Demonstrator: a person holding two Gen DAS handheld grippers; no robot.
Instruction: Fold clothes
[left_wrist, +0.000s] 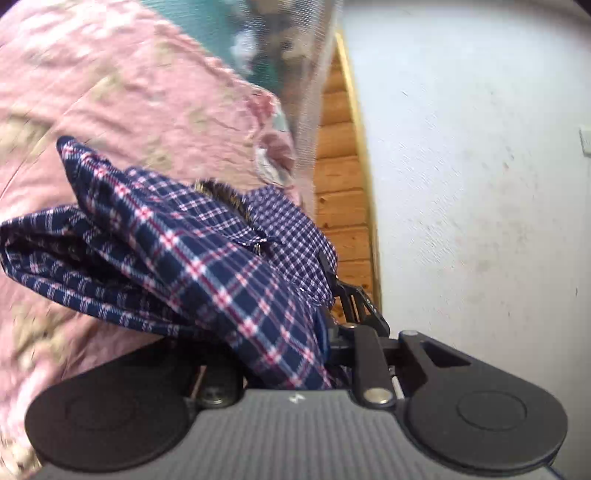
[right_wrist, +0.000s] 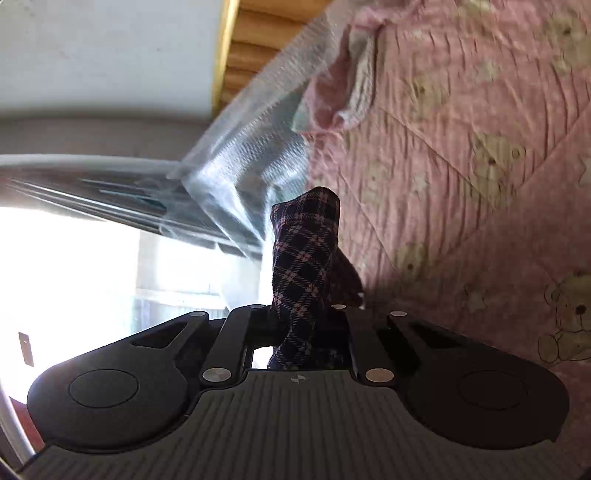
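Observation:
A navy, red and white plaid garment (left_wrist: 177, 258) is bunched in folds in the left wrist view, draped over the left gripper (left_wrist: 325, 295), which is shut on its cloth; the fingertips are mostly buried in fabric. In the right wrist view a narrow bunch of the same plaid garment (right_wrist: 306, 266) stands up between the jaws of the right gripper (right_wrist: 306, 314), which is shut on it. Both grippers hold the garment above a pink quilt with teddy bear prints (right_wrist: 461, 166).
The pink quilt (left_wrist: 110, 92) covers a bed. A clear mesh net or curtain (right_wrist: 251, 147) hangs by the bed's edge. Wooden boards (left_wrist: 340, 184) and a white wall (left_wrist: 480, 184) stand beside it. A bright window (right_wrist: 74, 266) glares at the left of the right wrist view.

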